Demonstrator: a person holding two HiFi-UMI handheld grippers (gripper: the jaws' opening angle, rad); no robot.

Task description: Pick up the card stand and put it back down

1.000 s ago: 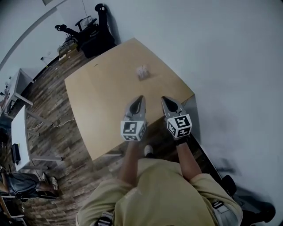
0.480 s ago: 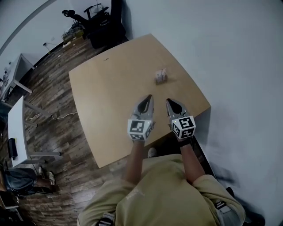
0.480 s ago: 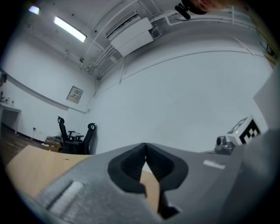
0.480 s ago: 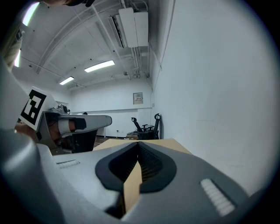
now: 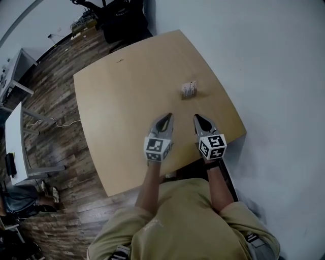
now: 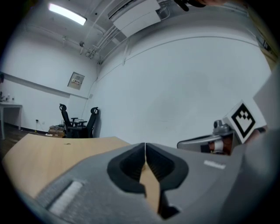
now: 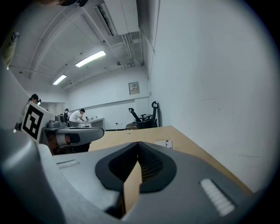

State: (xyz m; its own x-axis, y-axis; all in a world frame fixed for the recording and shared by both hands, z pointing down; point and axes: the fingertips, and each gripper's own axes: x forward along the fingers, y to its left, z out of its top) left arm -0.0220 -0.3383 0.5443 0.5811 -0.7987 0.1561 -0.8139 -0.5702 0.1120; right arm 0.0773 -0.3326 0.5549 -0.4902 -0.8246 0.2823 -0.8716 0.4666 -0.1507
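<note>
The card stand (image 5: 189,90) is a small white upright piece on the wooden table (image 5: 122,101), towards the table's right edge. In the right gripper view the card stand (image 7: 169,144) shows small, just beyond the jaws. My left gripper (image 5: 167,117) hovers over the near part of the table, shut and empty. My right gripper (image 5: 196,118) is beside it, a short way in front of the stand, its jaws also closed with nothing between them. In the left gripper view the stand is hidden.
A white wall (image 5: 264,61) runs close along the table's right side. Black office chairs (image 5: 119,12) stand beyond the far corner. A white desk (image 5: 12,142) is at the left on the wood floor. People stand at a far desk (image 7: 78,117).
The head view has shifted, so the table and card stand sit lower and more to the right in the picture. Both grippers stay side by side and shut over the near edge.
</note>
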